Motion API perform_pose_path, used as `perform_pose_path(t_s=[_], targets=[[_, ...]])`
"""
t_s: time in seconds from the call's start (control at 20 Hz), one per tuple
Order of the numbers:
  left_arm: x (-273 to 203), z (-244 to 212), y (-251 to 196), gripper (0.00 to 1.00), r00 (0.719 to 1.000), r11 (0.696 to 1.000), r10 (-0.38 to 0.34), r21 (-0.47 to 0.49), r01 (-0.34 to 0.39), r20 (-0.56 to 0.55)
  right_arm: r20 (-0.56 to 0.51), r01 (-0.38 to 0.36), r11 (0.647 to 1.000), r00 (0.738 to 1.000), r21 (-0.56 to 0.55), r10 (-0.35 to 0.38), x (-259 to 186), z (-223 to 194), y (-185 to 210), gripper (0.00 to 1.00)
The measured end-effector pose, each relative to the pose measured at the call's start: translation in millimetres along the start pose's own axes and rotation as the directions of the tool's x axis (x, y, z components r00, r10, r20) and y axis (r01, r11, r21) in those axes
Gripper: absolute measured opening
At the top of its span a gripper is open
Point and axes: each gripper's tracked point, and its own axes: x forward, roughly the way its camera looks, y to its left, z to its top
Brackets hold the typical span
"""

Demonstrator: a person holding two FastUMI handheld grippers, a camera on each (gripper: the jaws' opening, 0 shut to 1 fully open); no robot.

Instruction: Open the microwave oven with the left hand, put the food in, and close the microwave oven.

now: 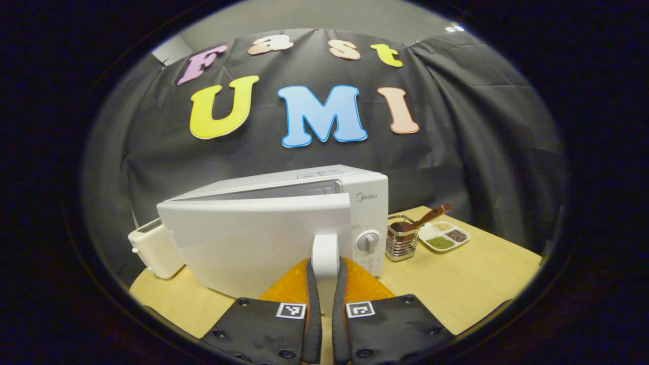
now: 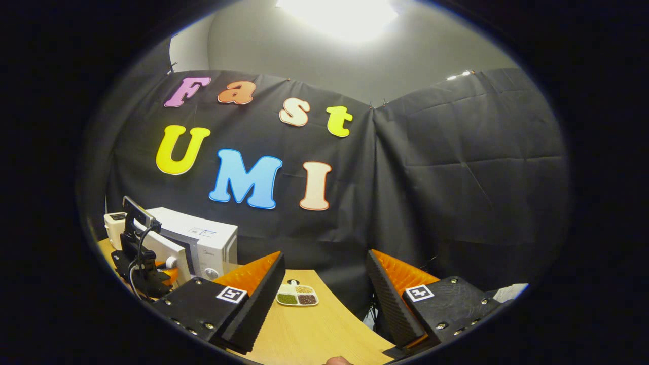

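Left gripper (image 1: 325,284) pinching door handle (image 1: 325,253) of microwave (image 1: 263,228) — door ajar; right gripper (image 2: 324,299) spread wide above table (image 2: 314,329).

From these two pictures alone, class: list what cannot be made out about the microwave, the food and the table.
- Microwave cavity: hidden in the left gripper view by the partly open door.
- Dial markings: too small in the left gripper view.
- Toaster: partly covered by the door.
- Contents of the sectioned dish: too small in the right gripper view.
- Microwave front in the right gripper view: blocked by the left gripper.
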Motion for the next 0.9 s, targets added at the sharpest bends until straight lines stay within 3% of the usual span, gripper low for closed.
perform_pose_path(t_s=[0.3, 0.55, 0.9], targets=[[-47.4, -13.0, 19.5, 0.13, 0.995, 0.996, 0.094, 0.003, -0.094, -0.025, 0.027, -0.156, 0.987, 0.988, 0.051, 0.154, -4.2, -1.3, 20.1, 0.98], [-89.0, -26.3, 45.2, 0.14, 0.981, 0.982, 0.189, 0.01, -0.189, -0.04, 0.054, -0.298, 0.952, 0.954, 0.068, 0.294, -13.2, 1.4, 42.3, 0.97], [-141.4, -43.9, 86.1, 0.13, 0.974, 0.975, 0.22, 0.01, -0.22, -0.044, 0.09, -0.388, 0.918, 0.92, 0.079, 0.381, -35.7, 21.5, 97.5, 0.97]])
